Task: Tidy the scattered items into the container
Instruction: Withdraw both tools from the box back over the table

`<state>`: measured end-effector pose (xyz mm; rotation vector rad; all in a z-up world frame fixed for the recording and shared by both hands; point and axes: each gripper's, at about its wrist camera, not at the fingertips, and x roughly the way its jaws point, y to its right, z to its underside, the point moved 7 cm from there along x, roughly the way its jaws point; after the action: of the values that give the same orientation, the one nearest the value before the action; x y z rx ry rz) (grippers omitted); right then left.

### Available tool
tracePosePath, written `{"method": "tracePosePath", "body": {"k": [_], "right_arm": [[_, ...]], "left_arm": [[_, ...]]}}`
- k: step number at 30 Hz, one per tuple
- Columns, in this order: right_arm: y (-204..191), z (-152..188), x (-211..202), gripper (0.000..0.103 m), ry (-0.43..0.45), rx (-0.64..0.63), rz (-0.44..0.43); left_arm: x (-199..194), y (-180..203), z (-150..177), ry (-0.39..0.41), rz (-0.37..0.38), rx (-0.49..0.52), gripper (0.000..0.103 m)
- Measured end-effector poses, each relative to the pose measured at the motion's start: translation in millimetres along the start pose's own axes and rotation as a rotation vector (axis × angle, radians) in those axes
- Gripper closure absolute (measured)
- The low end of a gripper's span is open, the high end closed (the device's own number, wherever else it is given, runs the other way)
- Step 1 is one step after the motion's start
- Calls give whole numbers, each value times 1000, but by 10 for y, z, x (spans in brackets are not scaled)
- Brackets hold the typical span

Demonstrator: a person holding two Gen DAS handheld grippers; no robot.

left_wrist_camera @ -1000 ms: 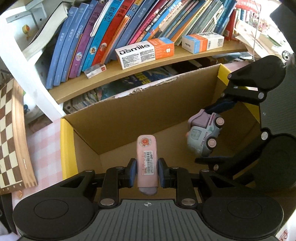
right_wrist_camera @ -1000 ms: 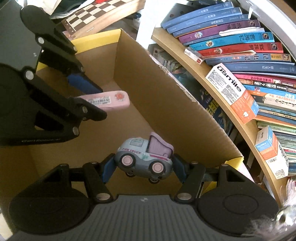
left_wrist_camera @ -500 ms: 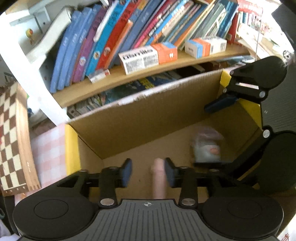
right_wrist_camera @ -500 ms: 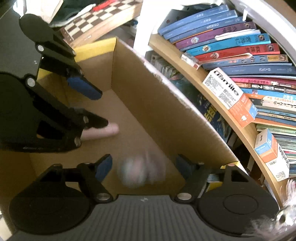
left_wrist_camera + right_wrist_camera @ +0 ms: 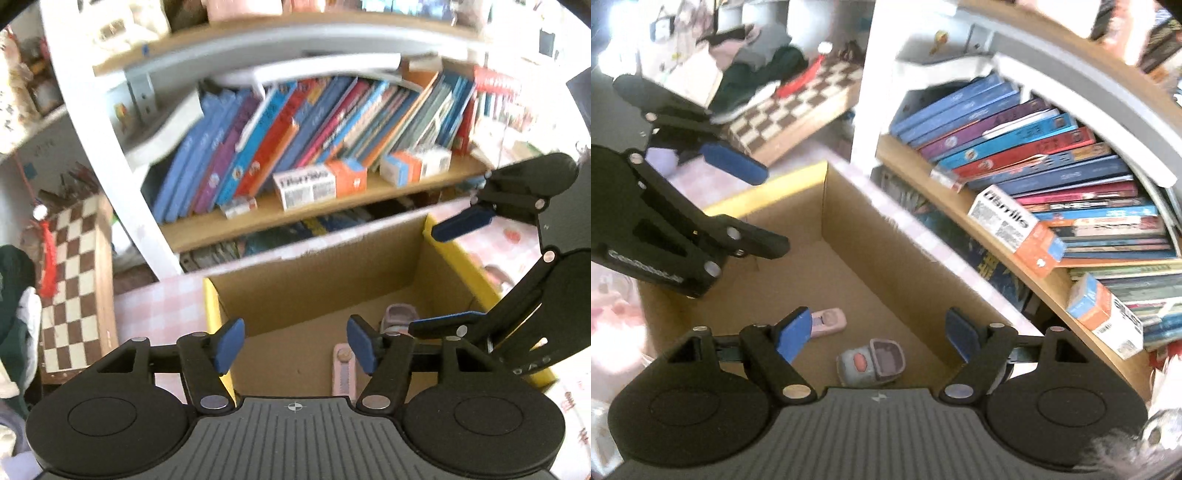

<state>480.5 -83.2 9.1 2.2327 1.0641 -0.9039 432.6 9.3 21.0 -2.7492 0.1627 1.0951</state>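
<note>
Two items are seen on the floor of one cardboard box (image 5: 886, 254): one pink case (image 5: 827, 322) and one toy truck (image 5: 871, 362), lying near each other but apart, low in the centre of the right wrist frame. The case's long axis is laid roughly left to right there; the truck's front is turned to the left. The left gripper (image 5: 293, 345) and the right gripper (image 5: 875, 334) are held above the box, both jaws spread wide, nothing gripped.

box (image 5: 886, 236): on floor before bookshelf (image 5: 1015, 258) | truck (image 5: 871, 363), pink case (image 5: 827, 322): in box, apart, case left | chessboard (image 5: 74, 280): left of box, beside shelf
</note>
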Motion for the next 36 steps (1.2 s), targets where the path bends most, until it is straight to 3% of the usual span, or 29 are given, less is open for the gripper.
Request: {"method": "tracePosePath", "body": {"k": [11, 18, 22, 36], "right_arm": [[-235, 9, -738, 24, 118, 87, 22], [-538, 128, -1215, 20, 179, 139, 94], [-722, 249, -1484, 19, 208, 177, 144], [-1379, 934, -2064, 18, 216, 277, 258]], "left_arm": [[-766, 130, 188, 135, 32, -2, 29], [-1306, 180, 363, 217, 67, 23, 22], [-1591, 178, 504, 254, 79, 21, 12], [-2260, 152, 1234, 288, 63, -37, 4]]}}
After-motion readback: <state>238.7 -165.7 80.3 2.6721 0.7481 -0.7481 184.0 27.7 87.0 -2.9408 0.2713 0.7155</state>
